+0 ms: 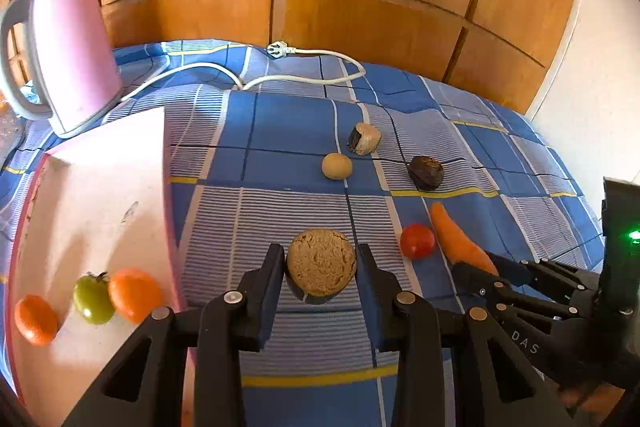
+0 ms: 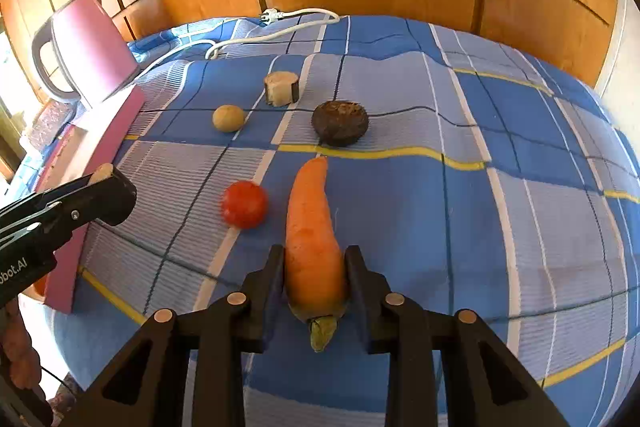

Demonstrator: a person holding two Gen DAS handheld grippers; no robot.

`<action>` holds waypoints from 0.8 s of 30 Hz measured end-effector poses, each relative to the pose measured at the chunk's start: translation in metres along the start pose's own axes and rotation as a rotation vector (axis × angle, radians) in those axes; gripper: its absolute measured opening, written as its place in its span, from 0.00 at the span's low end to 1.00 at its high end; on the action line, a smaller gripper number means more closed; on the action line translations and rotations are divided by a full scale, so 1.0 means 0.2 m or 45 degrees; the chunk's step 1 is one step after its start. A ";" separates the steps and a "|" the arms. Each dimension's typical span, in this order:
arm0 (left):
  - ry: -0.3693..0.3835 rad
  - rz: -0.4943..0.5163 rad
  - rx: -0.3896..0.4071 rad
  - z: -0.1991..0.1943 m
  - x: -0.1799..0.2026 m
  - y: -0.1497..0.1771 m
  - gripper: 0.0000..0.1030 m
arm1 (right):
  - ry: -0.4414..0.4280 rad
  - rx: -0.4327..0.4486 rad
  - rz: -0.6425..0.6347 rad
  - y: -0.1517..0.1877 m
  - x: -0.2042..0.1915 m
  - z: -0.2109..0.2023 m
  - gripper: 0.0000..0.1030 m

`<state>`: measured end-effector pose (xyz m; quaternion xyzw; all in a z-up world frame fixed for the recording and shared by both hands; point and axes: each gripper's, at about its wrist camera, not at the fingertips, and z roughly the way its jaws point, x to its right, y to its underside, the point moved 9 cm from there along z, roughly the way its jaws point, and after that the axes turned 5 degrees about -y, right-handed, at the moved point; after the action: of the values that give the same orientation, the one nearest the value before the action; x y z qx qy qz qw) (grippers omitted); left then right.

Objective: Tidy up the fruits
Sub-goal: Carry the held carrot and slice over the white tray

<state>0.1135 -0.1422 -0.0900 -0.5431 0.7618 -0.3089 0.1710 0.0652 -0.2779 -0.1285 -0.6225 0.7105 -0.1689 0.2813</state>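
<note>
In the left wrist view, a pink kettle stands at the upper left on the blue checked cloth. Below it a pink tray fills the left side, holding 2 orange fruits with a green tomato between them at the lower left. At bottom centre the left gripper is clamped on a round brown cut fruit, its pale flat face up, above the cloth just right of the tray. Further up lie a small tan ball, a pale cut piece and a dark wrinkled fruit. A white cord snakes along the top. A red tomato sits right of centre, just beside the carrot.

In the right wrist view, the right gripper grasps the carrot's thick end at bottom centre; its tip points up toward the dark fruit.
</note>
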 end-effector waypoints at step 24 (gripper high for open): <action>-0.061 -0.112 0.111 -0.26 -0.28 0.03 0.35 | -0.052 0.141 -0.063 -0.11 -0.26 -0.20 0.28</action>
<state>0.0986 -0.0736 -0.0585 -0.5753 0.7188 -0.3359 0.1988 0.0613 -0.2344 -0.0731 -0.6266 0.6785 -0.2021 0.3256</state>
